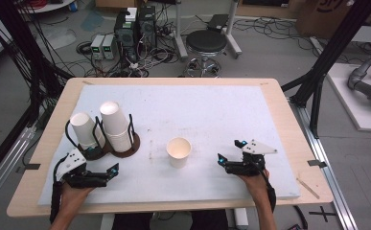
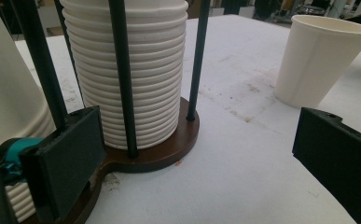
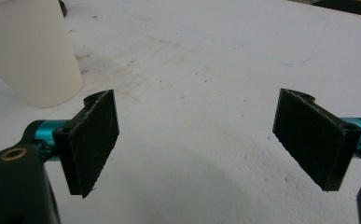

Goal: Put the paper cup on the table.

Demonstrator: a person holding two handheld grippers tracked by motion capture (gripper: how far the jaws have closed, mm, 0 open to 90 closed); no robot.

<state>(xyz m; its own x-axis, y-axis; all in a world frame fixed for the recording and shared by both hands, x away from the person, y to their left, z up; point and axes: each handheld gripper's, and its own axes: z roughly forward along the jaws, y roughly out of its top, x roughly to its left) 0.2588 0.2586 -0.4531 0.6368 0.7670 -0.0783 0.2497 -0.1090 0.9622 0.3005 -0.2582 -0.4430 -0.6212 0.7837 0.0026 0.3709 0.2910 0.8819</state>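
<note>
Mid-table, a single paper cup [image 1: 179, 152] stands upright on the white mat [image 1: 212, 110], between both grippers. Left gripper [image 1: 107, 173] sits near the cup rack [image 1: 125, 146], jaws spread, empty. Right gripper [image 1: 230, 154] also spread wide, holding nothing.

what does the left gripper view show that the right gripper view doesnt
The left gripper view alone takes in the stack of nested cups standing on the brown wooden base between thin black rods, with part of a second stack at its left edge.

The right gripper view alone has the right gripper, jaws wide apart over bare white mat.

Both take in the single upright paper cup and the white mat, and in both the jaws are open and hold nothing, as with the left gripper.
</note>
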